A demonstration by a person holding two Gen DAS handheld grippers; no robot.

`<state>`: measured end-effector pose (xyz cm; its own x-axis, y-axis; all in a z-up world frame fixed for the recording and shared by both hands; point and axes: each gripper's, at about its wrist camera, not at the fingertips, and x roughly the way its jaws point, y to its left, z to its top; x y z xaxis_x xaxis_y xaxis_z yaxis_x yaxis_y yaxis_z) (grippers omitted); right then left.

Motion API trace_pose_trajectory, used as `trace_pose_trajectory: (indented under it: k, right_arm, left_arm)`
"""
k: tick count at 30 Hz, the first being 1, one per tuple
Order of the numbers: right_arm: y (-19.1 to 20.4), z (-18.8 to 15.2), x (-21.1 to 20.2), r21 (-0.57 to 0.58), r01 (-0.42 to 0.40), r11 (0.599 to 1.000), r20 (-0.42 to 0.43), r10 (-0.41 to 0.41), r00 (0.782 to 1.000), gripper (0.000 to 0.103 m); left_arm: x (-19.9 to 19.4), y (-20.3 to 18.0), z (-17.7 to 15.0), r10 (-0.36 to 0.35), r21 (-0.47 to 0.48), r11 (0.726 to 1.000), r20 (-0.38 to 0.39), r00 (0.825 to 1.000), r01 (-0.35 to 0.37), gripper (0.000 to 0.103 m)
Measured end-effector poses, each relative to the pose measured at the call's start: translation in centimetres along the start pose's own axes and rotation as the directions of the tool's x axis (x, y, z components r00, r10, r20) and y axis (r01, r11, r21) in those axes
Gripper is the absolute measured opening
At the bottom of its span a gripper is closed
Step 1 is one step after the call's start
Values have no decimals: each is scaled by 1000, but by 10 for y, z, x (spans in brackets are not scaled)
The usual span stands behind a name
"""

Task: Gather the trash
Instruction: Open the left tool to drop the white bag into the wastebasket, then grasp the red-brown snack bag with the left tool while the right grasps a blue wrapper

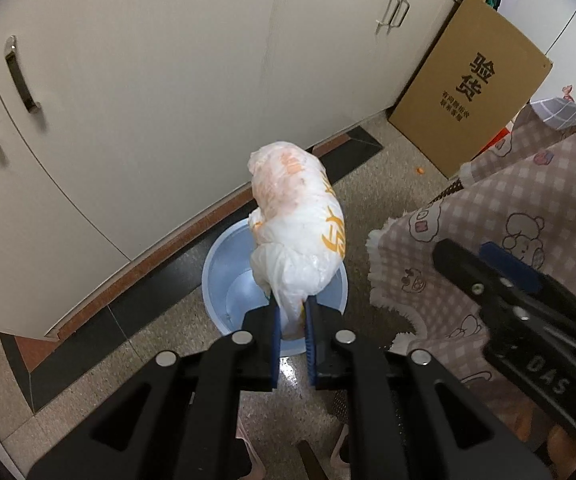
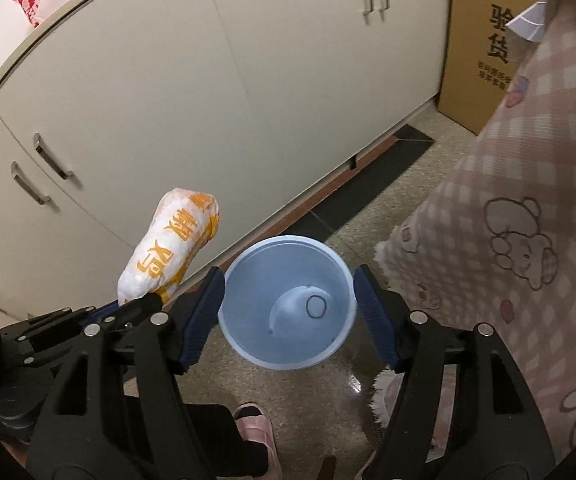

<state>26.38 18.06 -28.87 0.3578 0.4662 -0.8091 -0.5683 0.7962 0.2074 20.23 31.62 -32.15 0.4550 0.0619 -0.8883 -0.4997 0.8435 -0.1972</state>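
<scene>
Trash bag (image 1: 295,228), white plastic w/ orange print, knotted and stuffed, is pinched at its neck by the left gripper (image 1: 291,320); blue pads tight on the plastic. Bag body sticks out fwd toward 12 o'clock, in the air above the blue bin (image 1: 216,280), covering the bin's 3 o'clock half in the left wrist view.

Right wrist view: right gripper (image 2: 288,316) spread wide, nothing between the pads, fingers flanking the blue bin (image 2: 288,304) at 9 and 3 o'clock; can't tell if they touch the rim. Bin sits on the speckled floor (image 2: 371,216), upright, holds a pale crumpled item w/ a dark ring mark at the bottom. Same bag (image 2: 172,248) shows at 10 o'clock of the bin, held by the left gripper (image 2: 144,302).

Cream cabinets (image 1: 160,80) behind the bin. Cardboard box (image 1: 471,96) w/ black print leans at 2 o'clock. Pink checked cloth (image 2: 519,208) w/ cartoon print hangs at 3 o'clock. Pink slipper (image 2: 254,436) at 6 o'clock.
</scene>
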Motion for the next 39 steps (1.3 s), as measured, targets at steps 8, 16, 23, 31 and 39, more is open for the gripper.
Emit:
trace_pose_trajectory:
  k: [8,16,23,31,39]
  right_arm:
    - [-15,1,-16,43,7,999,43,-9,999,67]
    - [-28,3,-33,86,-10,996,78,3,997,70]
    - [-32,0,-42,101,-19,995,67,12,998,71]
    - [-11,1,-68,87,-74,993,83,67,994,71]
    - [14,10,-134,78,-163,984,178,147,973,73]
  left_arm:
    - [10,-13,5,-1,18,1000,-19,1000,1,11]
    - [-2,-18,18,12,33,999,38,999,-13,42]
    - [-18,-10,15,26,-4,1000,68,997,-26,66]
    - [-68,-1,10,20,-33,999,141,990,-16,67]
    - [-157,5,-2,9,-65,998,301,954,12,69]
